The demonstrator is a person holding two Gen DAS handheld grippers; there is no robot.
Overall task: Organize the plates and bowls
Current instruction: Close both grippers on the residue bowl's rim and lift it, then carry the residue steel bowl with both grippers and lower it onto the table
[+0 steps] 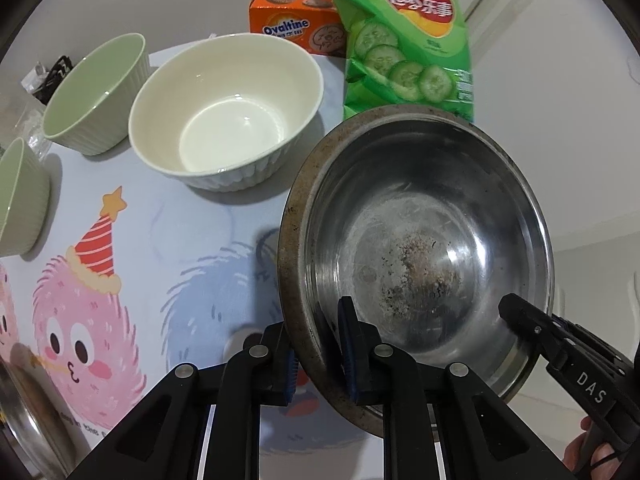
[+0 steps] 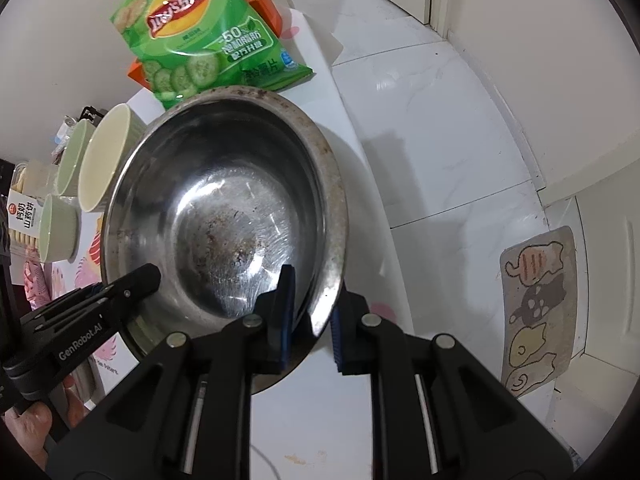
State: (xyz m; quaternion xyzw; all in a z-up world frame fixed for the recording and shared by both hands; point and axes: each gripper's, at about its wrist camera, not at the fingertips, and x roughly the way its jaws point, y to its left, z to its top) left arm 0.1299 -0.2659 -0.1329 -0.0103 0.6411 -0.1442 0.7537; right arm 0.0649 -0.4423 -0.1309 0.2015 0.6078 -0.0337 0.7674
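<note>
A worn steel bowl (image 1: 420, 240) with a stained bottom sits at the right end of the table, and both grippers hold it. My left gripper (image 1: 318, 360) is shut on its near-left rim, one finger inside the bowl and one outside. In the right wrist view my right gripper (image 2: 312, 324) clamps the near-right rim of the steel bowl (image 2: 224, 208) in the same way. A large cream ribbed bowl (image 1: 226, 112) stands upright behind and to the left. Two green ribbed bowls (image 1: 96, 92) (image 1: 20, 200) stand further left.
A green chips bag (image 1: 408, 40) and an orange Ovaltine box (image 1: 296, 24) lie just behind the steel bowl. A cartoon table mat (image 1: 120, 280) covers the table. A steel rim (image 1: 24, 412) shows at the near left. The table edge and tiled floor (image 2: 440, 140) lie to the right.
</note>
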